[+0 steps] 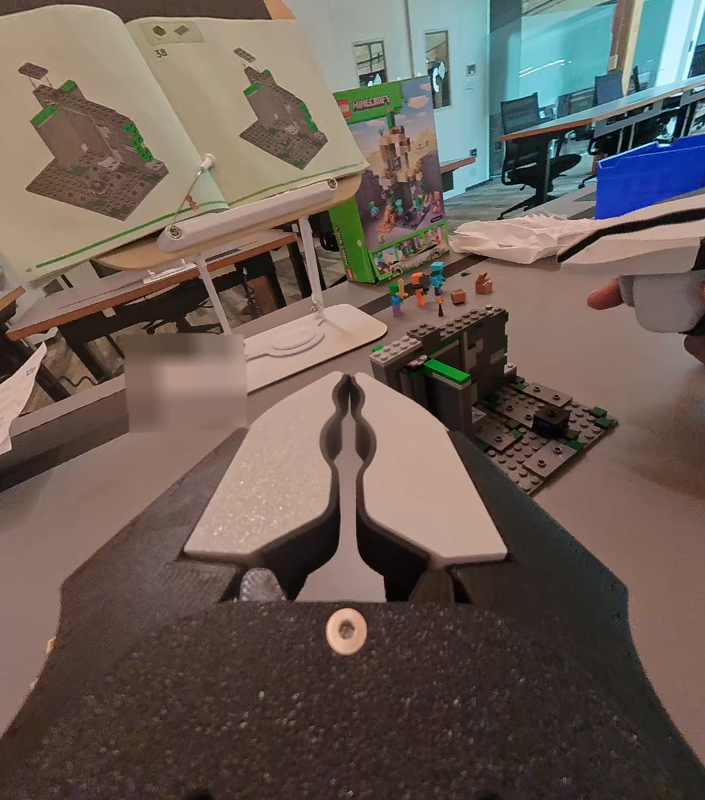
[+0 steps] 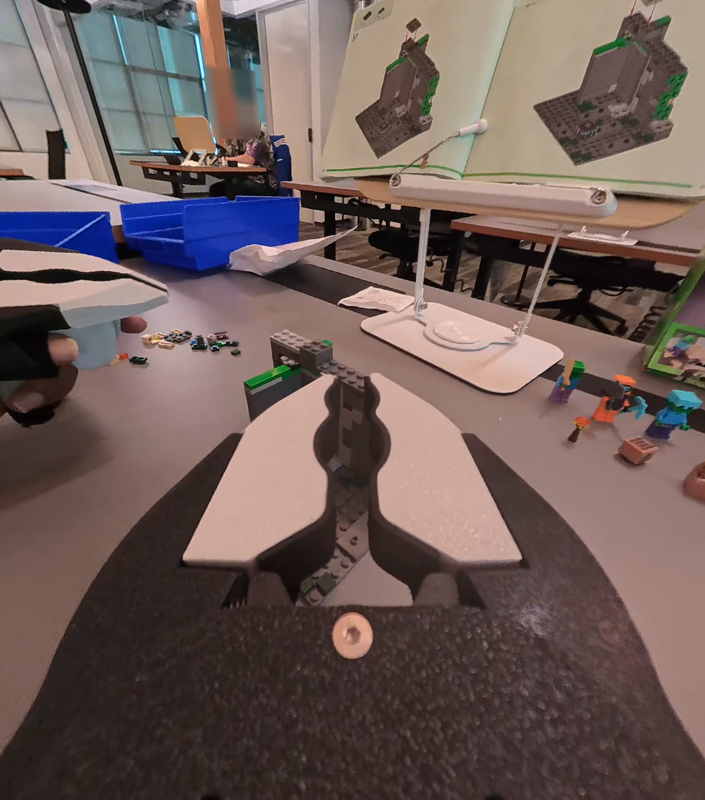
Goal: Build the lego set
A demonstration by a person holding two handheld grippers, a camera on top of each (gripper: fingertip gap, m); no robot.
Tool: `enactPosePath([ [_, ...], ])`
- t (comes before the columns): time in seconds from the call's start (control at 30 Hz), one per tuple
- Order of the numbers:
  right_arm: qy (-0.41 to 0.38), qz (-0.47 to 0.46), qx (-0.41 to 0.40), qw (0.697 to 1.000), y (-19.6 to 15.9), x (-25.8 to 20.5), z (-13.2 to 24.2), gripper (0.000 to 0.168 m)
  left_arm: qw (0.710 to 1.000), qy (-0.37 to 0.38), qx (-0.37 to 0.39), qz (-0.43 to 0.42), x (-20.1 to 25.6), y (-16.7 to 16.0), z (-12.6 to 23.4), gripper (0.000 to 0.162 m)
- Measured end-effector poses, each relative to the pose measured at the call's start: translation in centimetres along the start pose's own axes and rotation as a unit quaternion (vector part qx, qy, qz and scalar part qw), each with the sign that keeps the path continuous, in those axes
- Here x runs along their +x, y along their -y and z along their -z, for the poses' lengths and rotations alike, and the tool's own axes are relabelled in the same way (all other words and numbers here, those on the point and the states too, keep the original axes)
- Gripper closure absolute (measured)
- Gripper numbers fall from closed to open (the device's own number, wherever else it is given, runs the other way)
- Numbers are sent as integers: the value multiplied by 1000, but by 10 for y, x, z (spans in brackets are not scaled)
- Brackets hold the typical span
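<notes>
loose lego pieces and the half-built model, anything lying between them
Nothing. In the right wrist view, bare grey table separates the loose pieces from the half-built model.

blue bins [image 2: 208, 233] and crumpled paper [image 2: 281, 255] behind.

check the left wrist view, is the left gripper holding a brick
No, the left gripper has its jaws closed together with nothing between them, above the bare grey table.
</notes>
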State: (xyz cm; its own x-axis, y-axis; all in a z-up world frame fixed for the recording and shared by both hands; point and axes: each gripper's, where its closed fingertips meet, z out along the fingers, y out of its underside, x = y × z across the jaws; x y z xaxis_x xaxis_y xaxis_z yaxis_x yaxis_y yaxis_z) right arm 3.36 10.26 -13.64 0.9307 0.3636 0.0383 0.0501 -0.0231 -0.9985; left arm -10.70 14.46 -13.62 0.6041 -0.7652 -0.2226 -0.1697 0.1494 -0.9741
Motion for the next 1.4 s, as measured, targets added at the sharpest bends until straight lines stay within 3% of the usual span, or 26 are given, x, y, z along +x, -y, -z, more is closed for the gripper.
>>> enactPosePath([
  [0.1, -22, 2, 8, 1000, 4, 7, 3, 168, 1000, 3, -3, 0, -1, -1, -1, 162],
  [0.6, -68, 22, 20, 997, 9, 27, 4, 168, 999, 38, 3, 12, -23, 4, -15, 162],
  [1.07, -65, 30, 16, 997, 7, 29, -2, 168, 990, 140, 5, 13, -139, 69, -132, 152],
  [1.4, -73, 21, 12, 997, 13, 46, -4, 166, 988, 119, -69, -76, -150, 72, -220, 147],
])
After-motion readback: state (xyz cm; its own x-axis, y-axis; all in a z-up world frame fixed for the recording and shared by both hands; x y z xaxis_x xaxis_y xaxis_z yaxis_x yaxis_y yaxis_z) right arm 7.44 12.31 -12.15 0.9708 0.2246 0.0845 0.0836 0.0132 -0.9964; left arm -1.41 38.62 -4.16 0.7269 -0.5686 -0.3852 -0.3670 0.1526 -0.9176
